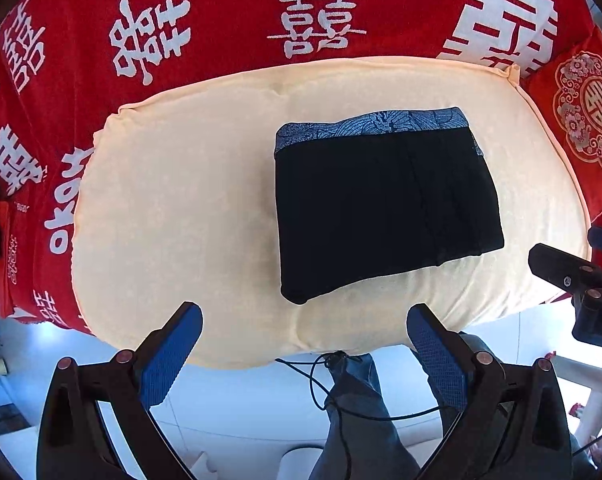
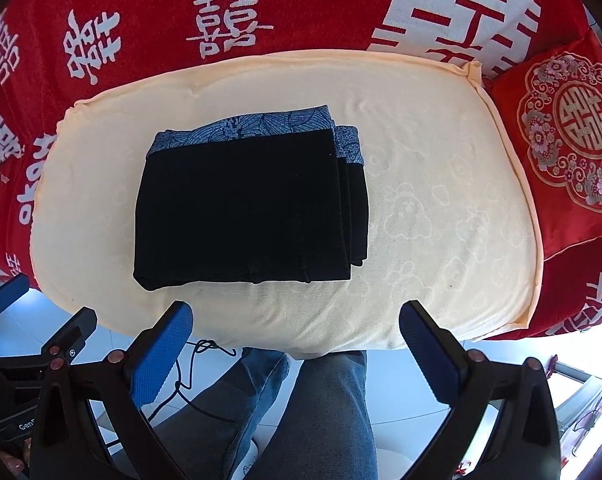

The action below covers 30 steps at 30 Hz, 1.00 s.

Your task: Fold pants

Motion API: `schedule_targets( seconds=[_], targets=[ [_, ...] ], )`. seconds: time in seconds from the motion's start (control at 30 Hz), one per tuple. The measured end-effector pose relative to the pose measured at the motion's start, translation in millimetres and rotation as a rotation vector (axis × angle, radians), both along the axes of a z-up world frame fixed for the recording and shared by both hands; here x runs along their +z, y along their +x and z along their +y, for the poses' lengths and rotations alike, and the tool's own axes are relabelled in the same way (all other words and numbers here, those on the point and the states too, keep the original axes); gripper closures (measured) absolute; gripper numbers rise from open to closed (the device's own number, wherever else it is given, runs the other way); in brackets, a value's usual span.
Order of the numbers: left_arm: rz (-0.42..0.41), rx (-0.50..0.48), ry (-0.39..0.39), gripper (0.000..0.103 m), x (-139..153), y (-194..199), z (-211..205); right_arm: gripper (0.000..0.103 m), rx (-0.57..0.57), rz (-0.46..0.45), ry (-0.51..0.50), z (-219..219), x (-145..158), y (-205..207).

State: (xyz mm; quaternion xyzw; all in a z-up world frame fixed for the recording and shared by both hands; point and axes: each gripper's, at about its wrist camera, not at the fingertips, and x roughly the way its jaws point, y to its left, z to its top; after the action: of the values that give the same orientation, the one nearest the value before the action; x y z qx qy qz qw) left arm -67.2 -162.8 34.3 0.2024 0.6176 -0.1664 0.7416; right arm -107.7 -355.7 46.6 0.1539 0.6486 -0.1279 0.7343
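The black pants (image 1: 385,204) lie folded into a compact rectangle on the cream cushion (image 1: 173,200), which sits on a red blanket (image 1: 221,12) printed with white double-happiness characters. The blue patterned waistband (image 1: 373,126) runs along the far edge of the bundle, and in the right wrist view the stacked layers show stepped along its right side (image 2: 353,200), so the fold looks finished, or close to it. The soft, wide cushion serves as the work surface, which is likely why the bundle is set near its middle, away from the edges.

Both pairs of tongs hang back over the cushion's near edge, clear of the cloth. The left tongs (image 1: 305,344) stand spread wide with nothing between the blue pads (image 1: 173,352); the pants lie ahead of them and slightly right. The right tongs (image 2: 295,340) are likewise spread and empty, with the pants (image 2: 245,208) ahead and to the left. A red embroidered pillow (image 2: 565,136) rests at the cushion's far right. Below, the person's jeans (image 2: 325,408) and a thin black cable (image 2: 189,376) show over the pale floor.
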Motion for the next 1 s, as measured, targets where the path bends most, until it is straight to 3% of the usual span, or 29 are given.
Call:
schedule_targets(
  seconds=[1.0],
  targets=[
    [-0.024, 0.009, -0.006, 0.000, 8, -7, 5, 0.000, 0.017, -0.015, -0.027, 13, 7, -4]
  ],
)
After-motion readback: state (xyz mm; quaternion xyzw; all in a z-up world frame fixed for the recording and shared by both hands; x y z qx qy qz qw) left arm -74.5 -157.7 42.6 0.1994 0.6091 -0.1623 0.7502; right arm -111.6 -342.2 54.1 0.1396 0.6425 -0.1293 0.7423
